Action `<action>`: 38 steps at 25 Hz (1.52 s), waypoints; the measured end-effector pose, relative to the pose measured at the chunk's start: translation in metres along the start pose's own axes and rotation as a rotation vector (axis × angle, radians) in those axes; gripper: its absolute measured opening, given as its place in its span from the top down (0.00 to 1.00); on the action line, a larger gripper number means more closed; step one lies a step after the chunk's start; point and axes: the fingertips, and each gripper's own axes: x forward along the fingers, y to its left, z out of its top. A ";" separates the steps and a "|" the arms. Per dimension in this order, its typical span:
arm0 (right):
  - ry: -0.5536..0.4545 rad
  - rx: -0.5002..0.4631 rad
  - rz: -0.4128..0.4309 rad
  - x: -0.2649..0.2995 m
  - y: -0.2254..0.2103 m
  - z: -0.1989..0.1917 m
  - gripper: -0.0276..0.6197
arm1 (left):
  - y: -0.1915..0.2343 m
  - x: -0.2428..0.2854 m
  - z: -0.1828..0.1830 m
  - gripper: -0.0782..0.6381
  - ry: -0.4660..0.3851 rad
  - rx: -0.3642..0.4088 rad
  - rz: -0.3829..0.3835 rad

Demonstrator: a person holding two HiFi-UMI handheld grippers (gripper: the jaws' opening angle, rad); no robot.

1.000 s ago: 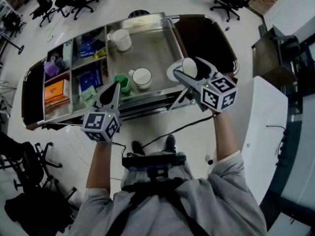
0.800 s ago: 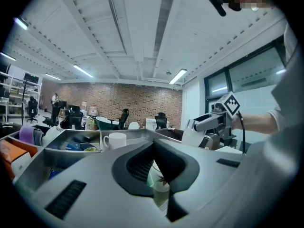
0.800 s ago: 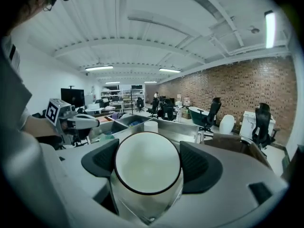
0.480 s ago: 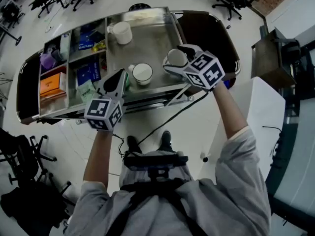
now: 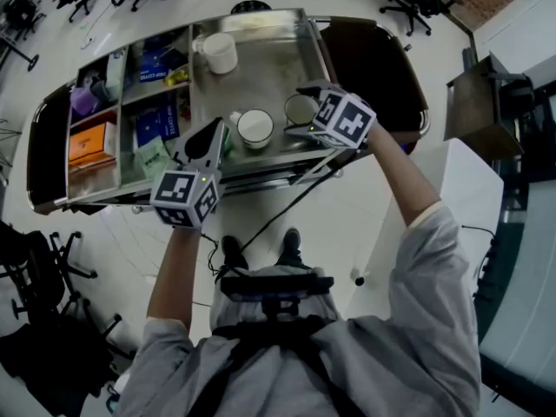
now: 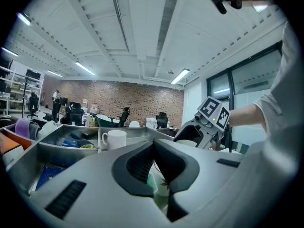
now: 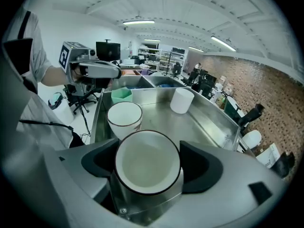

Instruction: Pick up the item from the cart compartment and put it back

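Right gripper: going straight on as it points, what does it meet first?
Probably the other dark-rimmed white cup, just ahead and slightly left of the held cup in the right gripper; it could narrowly pass.

Blue boxes (image 5: 157,125) bear print too small to read

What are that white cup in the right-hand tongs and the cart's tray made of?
The cup is probably glazed ceramic: smooth glossy white inside, with a thin dark rim line. The cart tray looks like brushed stainless steel: a grey sheet with dull reflections and folded-up edges.
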 end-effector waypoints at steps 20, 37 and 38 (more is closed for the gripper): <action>0.082 -0.085 -0.001 0.015 0.012 -0.018 0.32 | 0.004 -0.001 -0.004 0.89 0.004 -0.018 0.003; -0.086 -0.018 -0.067 -0.042 0.006 0.021 0.24 | -0.001 -0.015 0.001 0.89 0.000 -0.005 0.002; -0.108 -0.010 -0.065 -0.048 0.009 0.025 0.24 | -0.002 -0.016 0.002 0.89 -0.001 -0.002 0.002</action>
